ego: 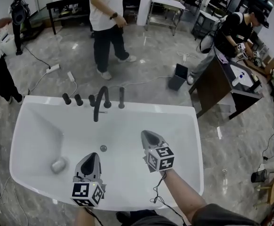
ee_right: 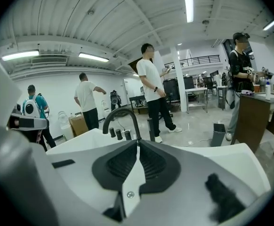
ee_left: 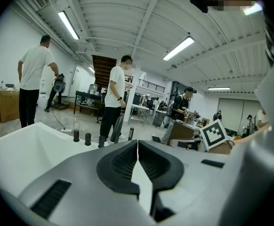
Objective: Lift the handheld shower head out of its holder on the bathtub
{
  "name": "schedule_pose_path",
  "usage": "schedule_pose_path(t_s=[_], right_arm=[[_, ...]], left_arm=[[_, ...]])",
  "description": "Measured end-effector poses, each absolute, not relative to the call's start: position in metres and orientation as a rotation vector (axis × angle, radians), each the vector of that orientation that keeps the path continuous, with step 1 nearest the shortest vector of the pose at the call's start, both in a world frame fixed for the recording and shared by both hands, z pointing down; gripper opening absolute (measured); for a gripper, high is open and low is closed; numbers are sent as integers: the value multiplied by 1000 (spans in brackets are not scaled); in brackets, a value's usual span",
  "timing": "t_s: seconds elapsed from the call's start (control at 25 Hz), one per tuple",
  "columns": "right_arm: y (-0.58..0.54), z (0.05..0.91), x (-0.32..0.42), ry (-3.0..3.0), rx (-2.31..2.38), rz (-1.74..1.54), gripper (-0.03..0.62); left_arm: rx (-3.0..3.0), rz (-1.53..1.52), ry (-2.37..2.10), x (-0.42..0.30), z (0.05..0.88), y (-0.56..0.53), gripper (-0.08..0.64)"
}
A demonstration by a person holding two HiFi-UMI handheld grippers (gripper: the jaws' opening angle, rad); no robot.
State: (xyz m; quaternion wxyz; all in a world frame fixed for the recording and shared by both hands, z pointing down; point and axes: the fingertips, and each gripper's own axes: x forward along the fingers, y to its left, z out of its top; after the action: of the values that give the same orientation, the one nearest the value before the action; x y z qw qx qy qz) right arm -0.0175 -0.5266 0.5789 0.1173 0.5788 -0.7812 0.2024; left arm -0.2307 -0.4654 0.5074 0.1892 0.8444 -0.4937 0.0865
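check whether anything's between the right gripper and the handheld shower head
Nothing visible: only bare bathtub lies between the right gripper and the handheld shower head. The black faucet spout arches just left of it.

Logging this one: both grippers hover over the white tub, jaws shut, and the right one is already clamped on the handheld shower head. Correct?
Not quite. The right gripper is shut on nothing: the right gripper view shows its jaws closed and empty, with the handheld shower head standing beyond them in its holder on the far rim of the tub. The rest holds.
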Motion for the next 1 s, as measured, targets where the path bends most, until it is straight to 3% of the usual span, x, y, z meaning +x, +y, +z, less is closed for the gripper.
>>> schedule_pose_path(t_s=[0.6, 0.72, 1.0], right_arm=[[-622, 645, -30, -2321, 1664, 601, 37], [-639, 649, -34, -2355, 1670, 599, 146], [-682, 683, -41, -2321, 1616, 511, 236]], left_arm=[[2299, 244, -1441, -234, 556, -547, 17], [2296, 258, -1442, -232, 566, -557, 17], [2282, 255, -1452, -232, 588, -578, 17]])
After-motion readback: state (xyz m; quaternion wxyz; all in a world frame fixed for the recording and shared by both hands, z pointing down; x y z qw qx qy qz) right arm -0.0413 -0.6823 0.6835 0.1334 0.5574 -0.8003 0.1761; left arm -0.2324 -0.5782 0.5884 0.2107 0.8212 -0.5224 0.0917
